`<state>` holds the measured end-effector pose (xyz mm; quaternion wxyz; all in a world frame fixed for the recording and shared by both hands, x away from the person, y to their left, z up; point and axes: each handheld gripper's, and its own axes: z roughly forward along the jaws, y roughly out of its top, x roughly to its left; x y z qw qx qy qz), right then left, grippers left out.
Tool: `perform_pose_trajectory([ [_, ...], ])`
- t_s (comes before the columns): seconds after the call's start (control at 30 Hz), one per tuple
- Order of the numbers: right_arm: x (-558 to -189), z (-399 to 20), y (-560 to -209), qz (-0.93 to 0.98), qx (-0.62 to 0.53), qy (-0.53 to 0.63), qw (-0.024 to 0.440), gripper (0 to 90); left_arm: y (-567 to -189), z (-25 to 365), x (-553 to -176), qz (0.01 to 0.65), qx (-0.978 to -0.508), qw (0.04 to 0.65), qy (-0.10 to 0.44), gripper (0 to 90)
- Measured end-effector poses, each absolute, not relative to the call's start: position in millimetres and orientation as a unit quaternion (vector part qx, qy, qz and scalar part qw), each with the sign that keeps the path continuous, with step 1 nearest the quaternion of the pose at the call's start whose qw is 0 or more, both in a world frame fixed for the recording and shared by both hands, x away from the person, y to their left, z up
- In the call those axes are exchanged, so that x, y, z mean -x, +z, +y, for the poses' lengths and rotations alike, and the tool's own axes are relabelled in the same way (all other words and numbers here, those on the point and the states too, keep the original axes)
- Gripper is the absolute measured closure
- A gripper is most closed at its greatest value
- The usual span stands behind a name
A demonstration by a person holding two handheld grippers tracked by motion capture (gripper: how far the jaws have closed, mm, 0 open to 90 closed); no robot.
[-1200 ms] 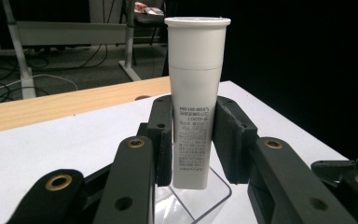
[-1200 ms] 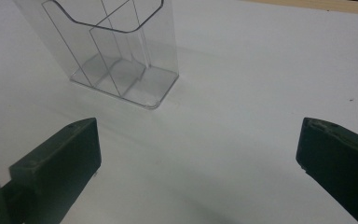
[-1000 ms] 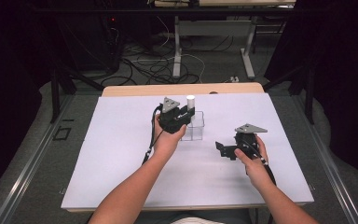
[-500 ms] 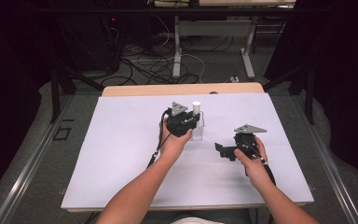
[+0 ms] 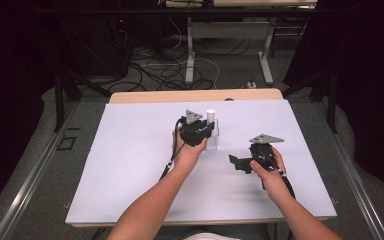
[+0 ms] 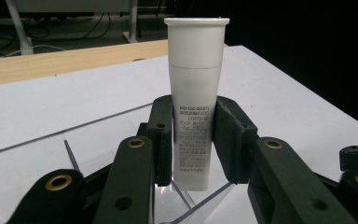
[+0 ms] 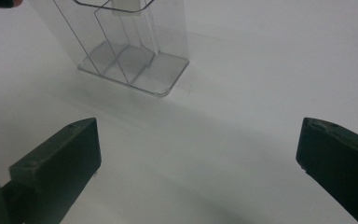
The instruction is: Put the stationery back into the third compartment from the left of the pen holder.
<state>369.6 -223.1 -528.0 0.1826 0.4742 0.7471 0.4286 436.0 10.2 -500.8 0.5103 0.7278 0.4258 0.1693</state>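
White tube (image 6: 195, 100), plastic, one piece, standing upright with its flat cap uppermost, at the far middle of the white table (image 5: 130, 165). It is clamped at mid-body between the two black pads of the left gripper (image 6: 194, 140), which presses on its printed label from both sides; its lower end sits inside or just over a compartment of the clear holder (image 7: 130, 56), and whether it already rests on the holder's floor cannot be told. Likely light, judging by its slim shape. The body looks like a soft squeeze tube and may dent under a hard grip, while the cap is stiffer and has a small rim at the top. The surface is smooth and matt, so it could slip downward if the hold loosens early. Best held where it is held now, on the middle of the body just below the cap seam, which keeps it vertical and leaves the lower end free to enter the slot. The clear holder is a thin-walled, rigid, divided box, probably light enough to slide or tip if the tube catches a partition. The right gripper (image 7: 198, 158) sits near and to the right, jaws spread wide, holding nothing, aimed at the holder.
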Motion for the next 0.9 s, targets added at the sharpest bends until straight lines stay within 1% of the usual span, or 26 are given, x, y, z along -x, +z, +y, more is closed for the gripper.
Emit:
perform_pose_trajectory([
  [0.33,-369.5,-222.8,-528.6,0.749,-0.473,0.428,0.178,0.0,-507.9,7.7,-434.2,0.429,-0.736,0.497,0.164,69.9],
  [0.57,-369.7,-222.5,-529.1,0.749,-0.474,0.427,0.178,0.0,-506.4,8.7,-432.0,0.423,-0.750,0.483,0.156,68.7],
  [0.63,-369.6,-222.6,-529.1,0.750,-0.473,0.427,0.177,0.0,-503.6,9.9,-429.9,0.423,-0.746,0.489,0.160,61.2],
  [0.8,-369.8,-223.4,-529.4,0.749,-0.475,0.427,0.176,0.0,-493.9,17.1,-422.9,0.414,-0.742,0.503,0.158,53.3],
  [0.9,-369.9,-223.5,-529.2,0.749,-0.475,0.428,0.177,0.0,-488.5,23.7,-419.9,0.411,-0.740,0.512,0.146,48.5],
])
